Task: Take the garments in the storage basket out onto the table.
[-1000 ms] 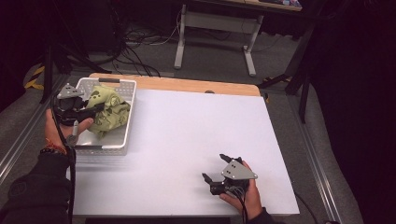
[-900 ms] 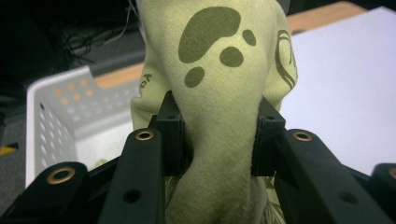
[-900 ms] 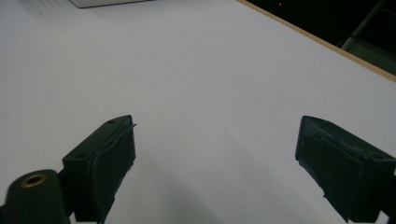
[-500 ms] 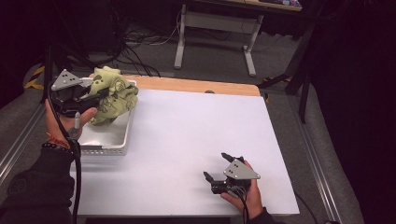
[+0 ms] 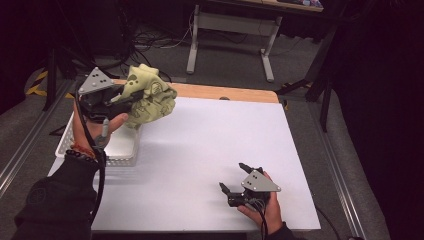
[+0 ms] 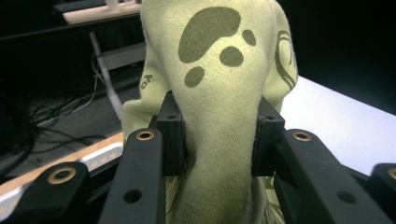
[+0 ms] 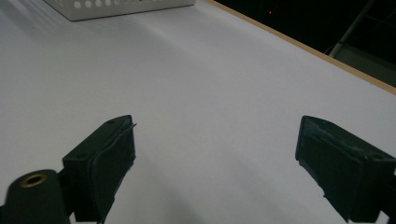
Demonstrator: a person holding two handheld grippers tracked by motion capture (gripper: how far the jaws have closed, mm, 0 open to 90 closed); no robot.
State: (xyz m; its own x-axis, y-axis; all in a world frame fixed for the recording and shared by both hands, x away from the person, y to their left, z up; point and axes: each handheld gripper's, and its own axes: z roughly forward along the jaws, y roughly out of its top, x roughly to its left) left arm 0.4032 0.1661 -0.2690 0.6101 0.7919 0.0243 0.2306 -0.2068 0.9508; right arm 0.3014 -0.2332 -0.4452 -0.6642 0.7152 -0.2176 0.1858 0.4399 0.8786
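Note:
A pale green cloth with dark printed marks hangs bunched in the air above the right rim of the white perforated basket. My left gripper is shut on the cloth. In the left gripper view the cloth is pinched between both pads and rises out of them. My right gripper rests low over the white table near its front right, held in a hand. Its jaws stand wide open with nothing between them, and the right gripper view shows bare table between the fingers.
The white table top has a wooden strip along its far edge. The basket sits at the table's left side. Beyond the table, desk legs and cables lie on the dark floor.
My left gripper has lifted the green cloth up out of the basket and carried it a little to the right. The right gripper has stayed in place, open.

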